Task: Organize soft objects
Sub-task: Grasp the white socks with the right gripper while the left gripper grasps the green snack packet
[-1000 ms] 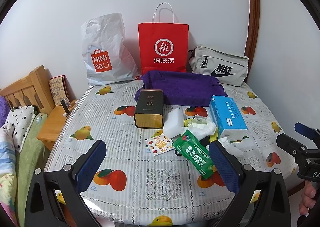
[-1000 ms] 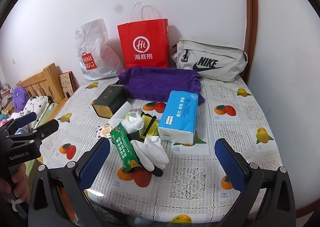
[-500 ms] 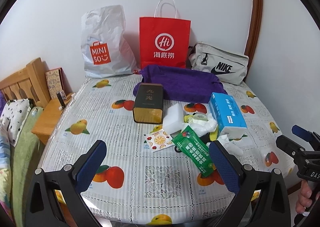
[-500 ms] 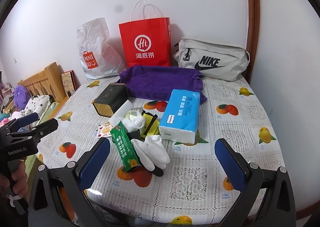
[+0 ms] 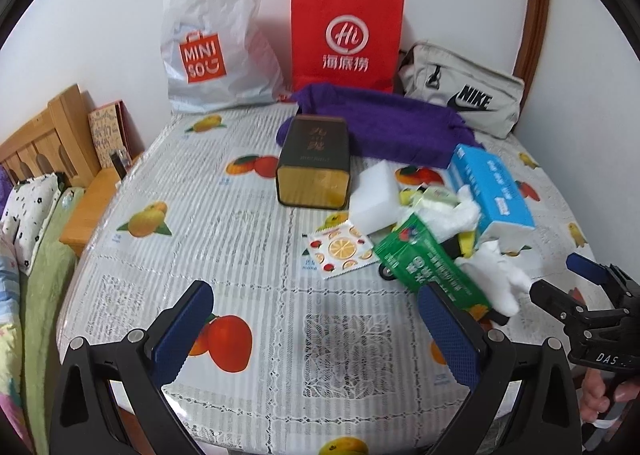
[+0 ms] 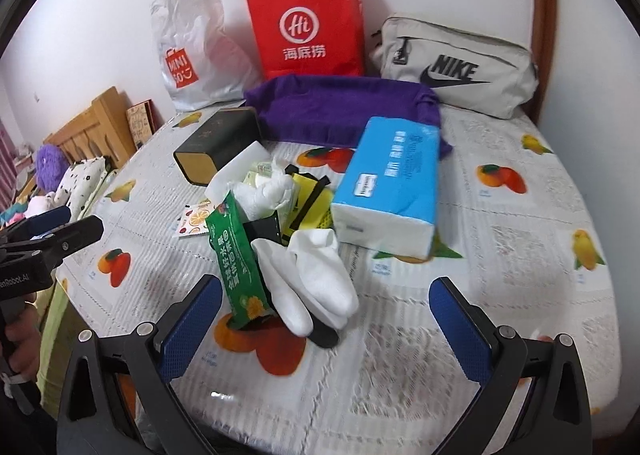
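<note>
Two grippers hang wide apart and empty over the fruit-print table (image 6: 520,223). Largest, the plush purple towel (image 6: 340,111) lies crumpled at the back, its long axis crosswise. I judge the blue tissue pack (image 6: 390,183), a squashy rectangular block, next. Nearest my right gripper (image 6: 326,329), straight ahead of its jaws, the white socks (image 6: 316,279) lie limp and lengthwise toward me; my left gripper (image 5: 316,329) sits farther off.

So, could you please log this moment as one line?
left tongs: open, empty | right tongs: open, near white cotton socks | nothing grasped
</note>
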{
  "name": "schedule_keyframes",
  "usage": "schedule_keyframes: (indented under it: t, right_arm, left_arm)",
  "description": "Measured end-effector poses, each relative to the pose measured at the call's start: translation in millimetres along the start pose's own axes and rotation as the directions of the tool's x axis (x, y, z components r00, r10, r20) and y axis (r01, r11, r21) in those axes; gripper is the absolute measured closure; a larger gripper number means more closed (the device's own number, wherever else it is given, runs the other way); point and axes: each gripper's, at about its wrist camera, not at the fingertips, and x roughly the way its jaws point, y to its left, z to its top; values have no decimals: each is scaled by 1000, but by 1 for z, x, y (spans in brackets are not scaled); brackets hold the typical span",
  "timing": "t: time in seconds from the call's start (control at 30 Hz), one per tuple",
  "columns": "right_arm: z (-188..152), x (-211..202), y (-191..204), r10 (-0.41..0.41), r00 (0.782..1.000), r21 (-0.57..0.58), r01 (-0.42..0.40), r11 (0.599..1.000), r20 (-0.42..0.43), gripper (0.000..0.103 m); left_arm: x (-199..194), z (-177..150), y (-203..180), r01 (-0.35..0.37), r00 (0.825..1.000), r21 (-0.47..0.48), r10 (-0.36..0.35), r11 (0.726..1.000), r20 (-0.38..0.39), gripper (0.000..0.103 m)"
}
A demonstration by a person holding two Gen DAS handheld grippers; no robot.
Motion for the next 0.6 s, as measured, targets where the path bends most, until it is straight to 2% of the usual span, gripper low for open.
schedule_keyframes:
  t: [0.23,0.37,0.43,0.5,0.53,0.6]
  right_arm:
    - [2,42,3,9,998,-49,-12,999,-60,1]
    - [1,62,-3,18,996,-36,-21,999,-89,7]
    - [2,71,-7,31,995,-20,-33,999,-95,16]
    - [4,79,-9,82,992,-13,-83,996,-98,30]
    - [4,80,-9,108,989,-13,-110,994,-97,33]
    - [4,83,-7,141,985,-24,-144,989,-99,53]
  left_arm:
    - [32,-3,11,7,999,-19,-8,1000,-47,0]
    - [49,-5,15,8,997,-24,-10,1000,-77,1]
    - [57,-6,16,21,995,-32,-24,999,-99,1]
    - [63,-6,17,27,993,-43,-32,999,-110,1]
    - [66,-6,16,28,993,-44,-32,999,-114,1]
    - [71,-6,14,32,992,-43,-37,999,-121,1]
